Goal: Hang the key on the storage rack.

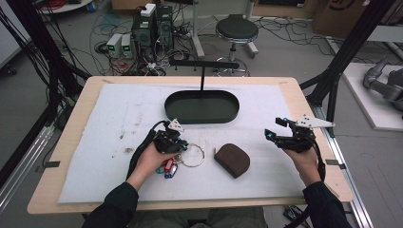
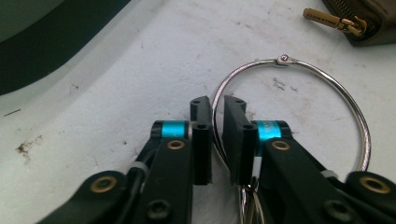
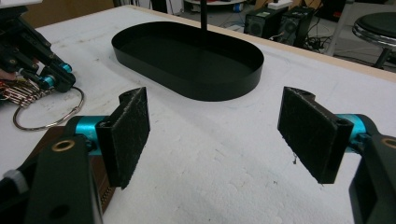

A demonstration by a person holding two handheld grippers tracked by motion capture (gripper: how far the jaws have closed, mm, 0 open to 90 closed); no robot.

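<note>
A large silver key ring (image 1: pixel 192 155) lies on the white mat, with a bunch of keys and red and blue tags (image 1: pixel 168 167) on its near side. My left gripper (image 1: pixel 183 145) is down on the ring's left arc. In the left gripper view the ring (image 2: pixel 327 79) runs through the narrow slot between the nearly closed jaws of the left gripper (image 2: pixel 212 105). A brown zip pouch (image 1: pixel 232 160) lies just right of the ring, its gold zipper pull (image 2: pixel 331 18) pointing toward it. My right gripper (image 1: pixel 275 128) hovers wide open right of the pouch, with nothing between its pads (image 3: pixel 128 135).
A black oval tray (image 1: pixel 202 120) with an upright post stands at the back centre of the mat, its wall (image 3: pixel 224 88) ahead of the right gripper. The wooden table edge frames the mat. Computers, cables and a stool sit on the floor beyond.
</note>
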